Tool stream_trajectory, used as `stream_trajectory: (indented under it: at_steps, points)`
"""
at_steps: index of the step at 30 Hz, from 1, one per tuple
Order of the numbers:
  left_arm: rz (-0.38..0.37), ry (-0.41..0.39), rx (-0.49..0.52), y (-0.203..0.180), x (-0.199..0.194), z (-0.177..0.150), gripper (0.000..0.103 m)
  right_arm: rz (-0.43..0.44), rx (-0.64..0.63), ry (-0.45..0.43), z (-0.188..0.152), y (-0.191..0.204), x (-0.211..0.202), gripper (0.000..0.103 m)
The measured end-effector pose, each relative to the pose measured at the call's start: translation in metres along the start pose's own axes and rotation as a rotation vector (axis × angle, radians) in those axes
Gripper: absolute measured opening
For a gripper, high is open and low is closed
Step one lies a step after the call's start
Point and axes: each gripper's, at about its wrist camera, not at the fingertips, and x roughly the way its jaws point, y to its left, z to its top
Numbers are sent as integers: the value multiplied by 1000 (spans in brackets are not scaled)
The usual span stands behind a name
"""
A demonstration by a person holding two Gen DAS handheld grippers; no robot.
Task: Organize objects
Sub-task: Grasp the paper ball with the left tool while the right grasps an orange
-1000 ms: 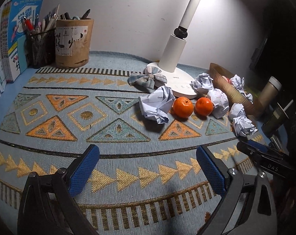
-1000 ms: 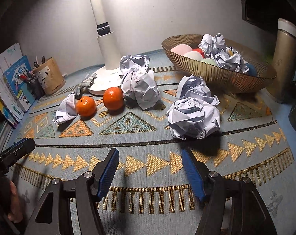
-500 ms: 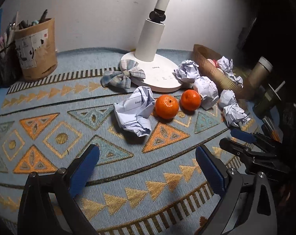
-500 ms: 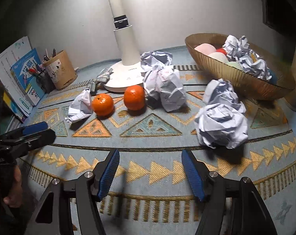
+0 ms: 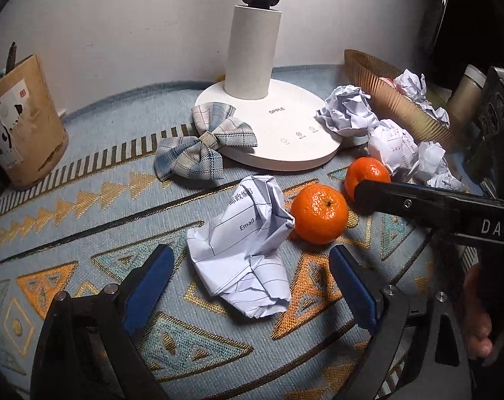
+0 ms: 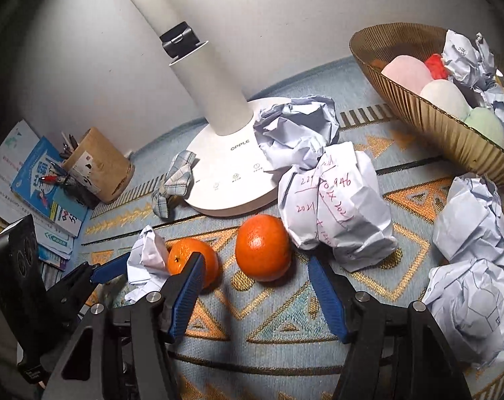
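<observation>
A crumpled sheet of lined paper [image 5: 248,250] lies on the patterned mat between the blue pads of my left gripper [image 5: 248,265]. Its jaws are closing but still stand clear of the paper. Right beside the paper sits an orange [image 5: 318,213], and a second orange [image 5: 368,173] lies behind it. In the right wrist view that second orange [image 6: 263,248] rests just ahead of my right gripper [image 6: 255,270]. Those jaws are closing too, with a gap left on both sides. Several more paper balls [image 6: 338,206] lie to the right.
A white lamp base [image 5: 278,133] stands behind the oranges, with a plaid bow [image 5: 202,146] against it. A ribbed gold basket [image 6: 428,113] at the back right holds pastel balls and crumpled paper. A pen holder [image 5: 22,126] and books [image 6: 35,183] stand at the left.
Both grippers have moved in over the mat, the left up to the lined paper and the right leftward to the oranges. Both pairs of jaws have narrowed a little.
</observation>
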Motion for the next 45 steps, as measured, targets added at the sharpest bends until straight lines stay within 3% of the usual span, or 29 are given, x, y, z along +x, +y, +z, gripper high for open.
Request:
stream_trajectory:
  at_steps: [3, 7, 8, 10, 16, 22, 26, 28, 30, 32, 35, 45]
  points:
    - [9, -15, -2, 1, 0, 1, 85, 7, 15, -10, 7, -1, 6, 48]
    - [38, -34, 11, -1, -3, 1, 60, -24, -18, -30, 7, 3, 10, 34]
    - [56, -39, 18, -3, -4, 0, 53, -29, -28, -32, 6, 4, 10, 33]
    - [63, -44, 21, -4, -5, -1, 50, 10, -26, -26, 5, 5, 8, 33]
    - [44, -65, -34, -3, -31, -5, 49, 87, -75, 11, -14, 9, -15, 33]
    - [34, -138, -73, -16, -81, -15, 49, 7, -197, 38, -52, 0, -54, 33]
    - [69, -118, -127, -12, -68, -30, 49, -93, -263, -22, -67, -6, -55, 33]
    - [52, -126, -155, -9, -60, -39, 49, -117, -270, -15, -69, -8, -51, 33]
    - [25, -160, -174, -5, -58, -46, 49, -95, -276, -41, -68, -7, -56, 35]
    - [13, -162, -197, -2, -56, -48, 49, -95, -260, -30, -67, -10, -54, 51]
    - [12, -168, -215, 1, -55, -50, 49, -90, -232, -30, -64, -15, -56, 51]
    - [44, -171, -135, -14, -54, -51, 50, -118, -293, -1, -71, -5, -48, 59]
